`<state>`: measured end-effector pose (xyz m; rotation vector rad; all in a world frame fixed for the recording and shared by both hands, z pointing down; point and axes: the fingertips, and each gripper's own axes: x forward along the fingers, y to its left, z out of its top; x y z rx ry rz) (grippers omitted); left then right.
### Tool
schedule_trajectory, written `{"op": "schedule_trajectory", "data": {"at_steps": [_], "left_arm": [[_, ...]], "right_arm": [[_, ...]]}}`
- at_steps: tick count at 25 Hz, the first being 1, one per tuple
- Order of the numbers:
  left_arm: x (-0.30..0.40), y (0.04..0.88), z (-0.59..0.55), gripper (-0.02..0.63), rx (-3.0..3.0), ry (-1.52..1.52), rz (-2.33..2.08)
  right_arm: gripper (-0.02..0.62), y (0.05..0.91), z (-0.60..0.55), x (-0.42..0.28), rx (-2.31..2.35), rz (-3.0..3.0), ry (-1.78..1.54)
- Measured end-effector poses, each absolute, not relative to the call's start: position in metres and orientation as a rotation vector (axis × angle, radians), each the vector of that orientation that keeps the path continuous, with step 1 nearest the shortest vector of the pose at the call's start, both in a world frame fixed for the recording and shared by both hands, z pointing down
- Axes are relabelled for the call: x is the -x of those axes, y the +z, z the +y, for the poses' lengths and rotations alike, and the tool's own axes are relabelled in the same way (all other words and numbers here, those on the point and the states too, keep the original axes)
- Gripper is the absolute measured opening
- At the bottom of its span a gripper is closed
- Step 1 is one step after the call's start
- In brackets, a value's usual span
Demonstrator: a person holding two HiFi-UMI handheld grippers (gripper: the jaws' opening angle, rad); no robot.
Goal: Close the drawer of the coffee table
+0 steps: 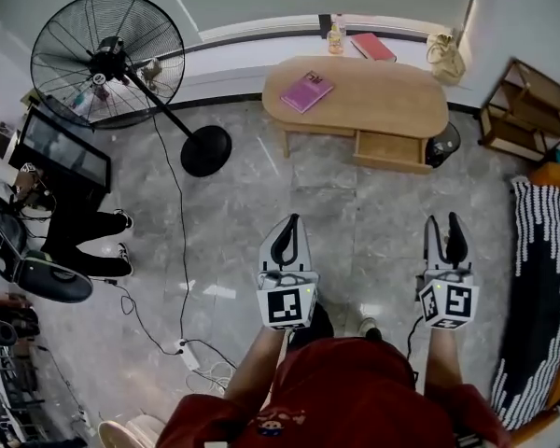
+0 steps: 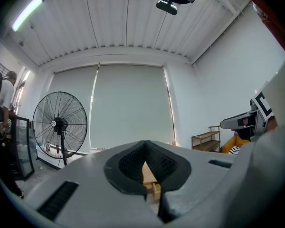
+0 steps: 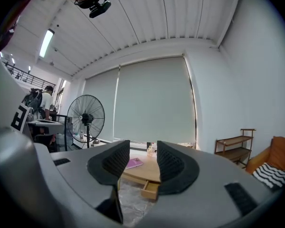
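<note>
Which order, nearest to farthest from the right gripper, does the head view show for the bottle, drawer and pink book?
1. Drawer, open under the table's right end, ahead of the right gripper.
2. Pink book, on the table's left part.
3. Bottle, on the sill behind the table.

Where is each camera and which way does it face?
Head view: on the person's head, steeply down; shows red shirt, left tool, right tool, oval wooden coffee table with open drawer.
Left gripper view: on left tool, level toward window blind; jaws together.
Right gripper view: on right tool, level toward table; jaws apart.
Shared: table and black pedestal fan.
</note>
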<state>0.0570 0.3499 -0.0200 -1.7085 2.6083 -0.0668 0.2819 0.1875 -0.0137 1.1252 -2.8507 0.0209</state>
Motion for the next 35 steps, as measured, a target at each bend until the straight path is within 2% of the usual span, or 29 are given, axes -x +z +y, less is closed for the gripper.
{"op": "schedule_trajectory", "data": {"at_steps": [9,16,24,35], "left_arm": [[0.058,-0.014,0.351,0.006,1.75,-0.045,2.586],[0.108,-0.01,0.343,0.006,1.82,-0.033,2.557],[0.116,-0.002,0.304,0.006,1.897,-0.054,2.492],[0.104,-0.016,0.189,0.006,2.035,-0.157,2.312]], "right_arm": [[0.179,-0.013,0.196,-0.176,-1.166,-2.809,0.014],[0.181,-0.017,0.196,-0.139,-1.238,-2.767,0.01],[0.184,-0.001,0.173,-0.144,-1.337,-2.714,0.046],[0.186,0.016,0.085,-0.15,-1.489,-2.694,0.127]]}}
